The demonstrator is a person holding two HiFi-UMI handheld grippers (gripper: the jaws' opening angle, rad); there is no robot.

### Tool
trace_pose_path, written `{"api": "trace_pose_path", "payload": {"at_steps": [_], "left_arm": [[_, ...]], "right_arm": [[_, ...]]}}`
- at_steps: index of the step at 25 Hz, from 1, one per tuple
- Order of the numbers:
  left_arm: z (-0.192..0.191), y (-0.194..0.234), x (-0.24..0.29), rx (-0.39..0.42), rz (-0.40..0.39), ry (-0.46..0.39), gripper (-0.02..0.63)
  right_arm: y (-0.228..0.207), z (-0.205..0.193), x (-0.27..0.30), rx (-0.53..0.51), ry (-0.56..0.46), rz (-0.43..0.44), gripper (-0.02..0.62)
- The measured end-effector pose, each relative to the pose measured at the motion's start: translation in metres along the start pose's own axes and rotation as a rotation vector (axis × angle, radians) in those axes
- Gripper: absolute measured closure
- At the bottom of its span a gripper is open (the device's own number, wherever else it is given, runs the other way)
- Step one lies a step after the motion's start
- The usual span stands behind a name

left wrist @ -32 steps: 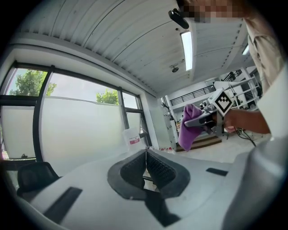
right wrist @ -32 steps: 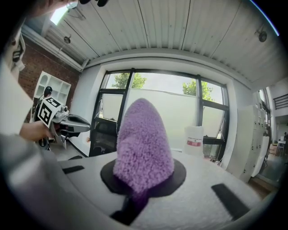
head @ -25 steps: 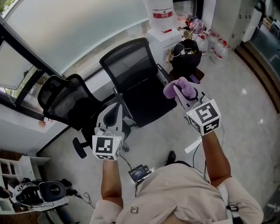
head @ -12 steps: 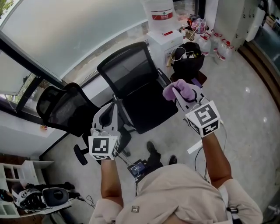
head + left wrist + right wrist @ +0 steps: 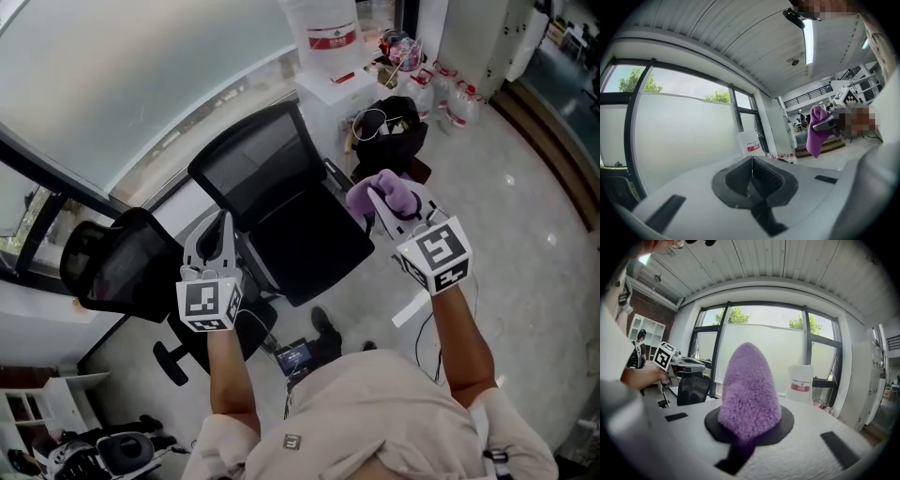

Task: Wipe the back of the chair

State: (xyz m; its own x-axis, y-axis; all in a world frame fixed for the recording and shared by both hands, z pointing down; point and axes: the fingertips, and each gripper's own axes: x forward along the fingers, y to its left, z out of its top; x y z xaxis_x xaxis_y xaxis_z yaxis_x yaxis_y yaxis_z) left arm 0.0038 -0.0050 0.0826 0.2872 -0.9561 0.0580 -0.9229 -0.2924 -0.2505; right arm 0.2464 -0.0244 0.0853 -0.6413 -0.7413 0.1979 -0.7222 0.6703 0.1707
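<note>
A black mesh office chair [image 5: 272, 197] stands in front of me in the head view, its back [image 5: 248, 164] toward the window. My right gripper [image 5: 382, 199] is shut on a fluffy purple cloth [image 5: 382, 192] and hovers over the chair's right armrest side. In the right gripper view the purple cloth [image 5: 750, 390] fills the space between the jaws. My left gripper [image 5: 221, 228] hangs left of the seat, jaws shut with nothing in them; the left gripper view shows its pads [image 5: 761, 174] pressed together. Neither gripper touches the chair's back.
A second black mesh chair [image 5: 117, 267] stands at the left, close to my left gripper. A white cabinet with a water jug [image 5: 323, 28] and a black bin [image 5: 389, 131] stand behind the chair at the right. Window wall [image 5: 141, 84] behind.
Both grippers have drifted left and up a little relative to the chair. The left gripper now sits closer to the second chair. The cloth stays held.
</note>
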Motion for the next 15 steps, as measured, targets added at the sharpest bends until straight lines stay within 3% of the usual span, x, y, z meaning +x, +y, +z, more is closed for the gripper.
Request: {"api": "trace_pose_path", "payload": {"at_steps": [15], "left_arm": [[-0.071,0.128,0.078,0.025,0.059,0.054,0.600]], "right_arm": [[-0.008,0.015,0.209,-0.020,-0.030,0.056,0.577]]}}
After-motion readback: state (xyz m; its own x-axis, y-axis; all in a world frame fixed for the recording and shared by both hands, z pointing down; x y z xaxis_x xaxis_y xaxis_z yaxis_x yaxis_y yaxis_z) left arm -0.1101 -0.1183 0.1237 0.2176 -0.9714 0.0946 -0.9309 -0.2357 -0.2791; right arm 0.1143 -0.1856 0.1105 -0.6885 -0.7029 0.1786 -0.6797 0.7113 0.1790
